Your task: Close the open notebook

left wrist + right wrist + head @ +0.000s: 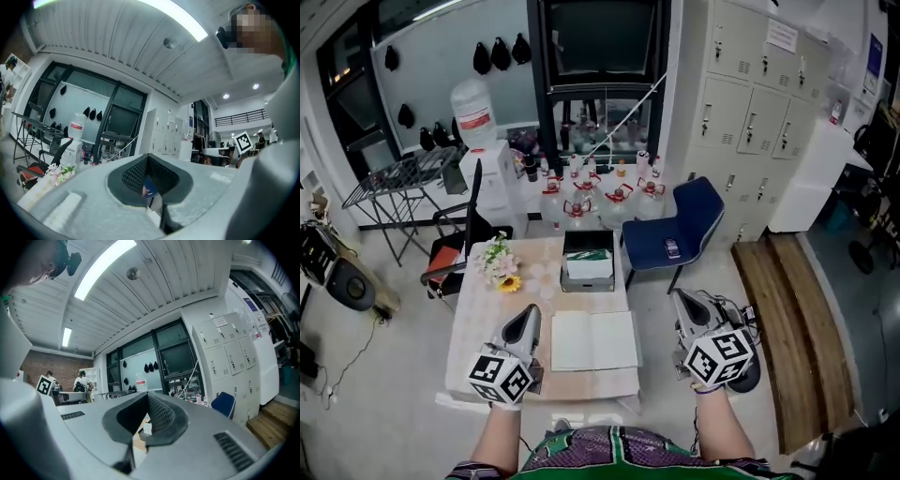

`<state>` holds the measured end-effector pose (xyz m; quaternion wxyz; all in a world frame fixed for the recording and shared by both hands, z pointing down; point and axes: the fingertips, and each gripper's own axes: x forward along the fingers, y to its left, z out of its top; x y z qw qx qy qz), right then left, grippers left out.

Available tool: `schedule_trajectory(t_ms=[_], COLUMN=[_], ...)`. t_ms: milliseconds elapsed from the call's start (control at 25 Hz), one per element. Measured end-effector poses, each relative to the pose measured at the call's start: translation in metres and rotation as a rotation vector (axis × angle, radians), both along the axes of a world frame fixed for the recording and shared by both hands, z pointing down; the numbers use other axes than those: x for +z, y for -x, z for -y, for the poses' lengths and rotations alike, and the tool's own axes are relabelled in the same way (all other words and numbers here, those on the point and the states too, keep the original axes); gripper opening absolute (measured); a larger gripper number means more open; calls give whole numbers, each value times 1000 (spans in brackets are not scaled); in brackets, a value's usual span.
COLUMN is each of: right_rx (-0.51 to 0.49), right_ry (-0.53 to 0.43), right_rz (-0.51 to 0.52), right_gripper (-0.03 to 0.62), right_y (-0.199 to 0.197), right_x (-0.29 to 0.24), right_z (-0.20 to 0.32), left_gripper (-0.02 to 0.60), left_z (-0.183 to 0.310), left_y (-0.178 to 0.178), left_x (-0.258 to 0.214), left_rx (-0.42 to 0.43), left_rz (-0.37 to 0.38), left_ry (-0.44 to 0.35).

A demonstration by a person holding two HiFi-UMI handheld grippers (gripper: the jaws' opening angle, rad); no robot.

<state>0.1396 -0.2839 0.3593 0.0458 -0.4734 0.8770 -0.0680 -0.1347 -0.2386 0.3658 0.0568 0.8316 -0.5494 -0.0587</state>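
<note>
Notebook (594, 340) open flat, blank white pages

Notebook (593, 339): you have plain white pages, no print visible. Table (483, 323): pale beige. Your left gripper (529, 313) and right gripper (682, 300): grey, with black-and-white square markings. Chair (689, 225): dark blue. Flowers (499, 262): pink-white, one yellow. Your shirt (609, 455): green-purple print.

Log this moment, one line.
notebook: open on table | left gripper: shut, empty, left of notebook | right gripper: shut, empty, right of table
</note>
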Motion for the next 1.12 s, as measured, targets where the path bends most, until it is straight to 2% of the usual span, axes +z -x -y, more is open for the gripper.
schedule_trajectory(t_ms=[200,280,320,360,480,880,1120], right_rx=[40,26,9,-9,-30,-28,-34], right_ry=[13,31,44,58,90,154,242], right_rz=[-15,-21,-25,-31,-44,-91,-104], right_gripper=[2,2,44,128,177,178,178], right_y=[11,19,25,30,42,50,44], right_x=[6,13,18,24,39,75,120], right_z=[11,12,12,12,11,16,18], left_gripper=[15,15,15,15,15,15,16], left_z=[14,16,17,18,18,13,2], left_y=[11,15,17,19,24,24,14], left_x=[-3,-1,0,1,6,18,43], left_rx=[26,35,38,40,43,50,55], left_rz=[26,30,30,28,22,18,18], left_ry=[-9,-5,-4,-4,1,9,47])
